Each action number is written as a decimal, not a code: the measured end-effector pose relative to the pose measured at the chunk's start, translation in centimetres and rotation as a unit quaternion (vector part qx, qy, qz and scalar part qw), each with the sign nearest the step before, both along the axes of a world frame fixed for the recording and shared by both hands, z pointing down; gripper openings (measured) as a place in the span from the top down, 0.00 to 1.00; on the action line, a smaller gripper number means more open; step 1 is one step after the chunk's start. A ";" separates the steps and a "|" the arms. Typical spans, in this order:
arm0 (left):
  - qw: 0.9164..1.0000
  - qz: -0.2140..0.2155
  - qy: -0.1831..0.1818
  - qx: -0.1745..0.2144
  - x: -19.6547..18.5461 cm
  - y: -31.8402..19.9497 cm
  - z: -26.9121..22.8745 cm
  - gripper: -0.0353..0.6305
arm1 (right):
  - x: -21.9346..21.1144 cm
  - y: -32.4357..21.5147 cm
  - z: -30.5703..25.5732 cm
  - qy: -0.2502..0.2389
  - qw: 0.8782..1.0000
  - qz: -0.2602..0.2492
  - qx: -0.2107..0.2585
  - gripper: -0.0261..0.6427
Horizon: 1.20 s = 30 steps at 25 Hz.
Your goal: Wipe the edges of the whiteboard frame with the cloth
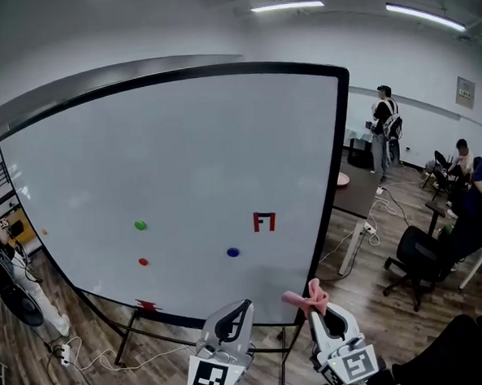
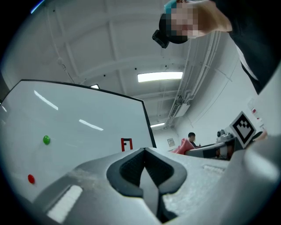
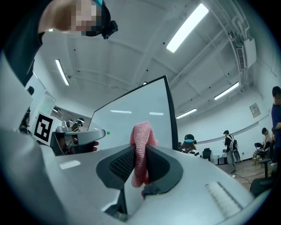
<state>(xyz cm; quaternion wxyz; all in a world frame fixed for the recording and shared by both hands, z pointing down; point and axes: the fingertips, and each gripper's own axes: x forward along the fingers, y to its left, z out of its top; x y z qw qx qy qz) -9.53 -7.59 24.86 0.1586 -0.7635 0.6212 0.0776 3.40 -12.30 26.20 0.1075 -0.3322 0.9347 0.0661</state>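
Holding both tools low before the large white whiteboard (image 1: 182,167), we have our right gripper (image 1: 317,303) clenched on a pink knitted cloth (image 1: 312,295). In the right gripper view the cloth (image 3: 141,147) stands pinched between the two dark ribbed pads, its folded top poking up above the jaws. In the head view it shows by the lower right corner of the thin black frame (image 1: 332,174); it seems to hang just short of the frame, though we cannot be sure from this angle. Our left gripper (image 1: 235,316) sits just beside the right one, its jaws pressed together on nothing. On the board face we see a green round magnet (image 1: 140,225), a red round magnet (image 1: 143,261), a blue round magnet (image 1: 232,251) and a red F-shaped mark (image 1: 264,221). A small red item (image 1: 147,305) sits on the bottom edge. A black office chair (image 1: 414,260) stands on the wooden floor (image 1: 371,318) to the right, well apart from the board.
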 end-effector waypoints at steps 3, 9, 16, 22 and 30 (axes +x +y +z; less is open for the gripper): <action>1.000 0.003 -0.010 0.009 0.0 -1.1 -1.5 0.94 | -0.3 -0.7 -1.9 -0.002 1.000 0.000 0.023 0.89; 0.998 0.012 -0.038 0.046 -0.7 -3.0 -5.4 0.95 | -1.6 -2.2 -6.1 -0.004 0.997 0.006 0.076 0.89; 0.993 0.022 -0.087 0.081 0.2 -4.6 -10.3 0.95 | -1.3 -3.6 -12.1 -0.006 0.989 0.018 0.145 0.89; 0.986 0.033 -0.115 0.117 1.7 -4.7 -14.5 0.94 | -0.2 -4.2 -16.1 0.020 0.979 0.044 0.196 0.89; 0.974 0.033 -0.159 0.161 4.5 -5.2 -19.8 0.94 | 1.3 -5.7 -21.5 0.043 0.964 0.071 0.253 0.89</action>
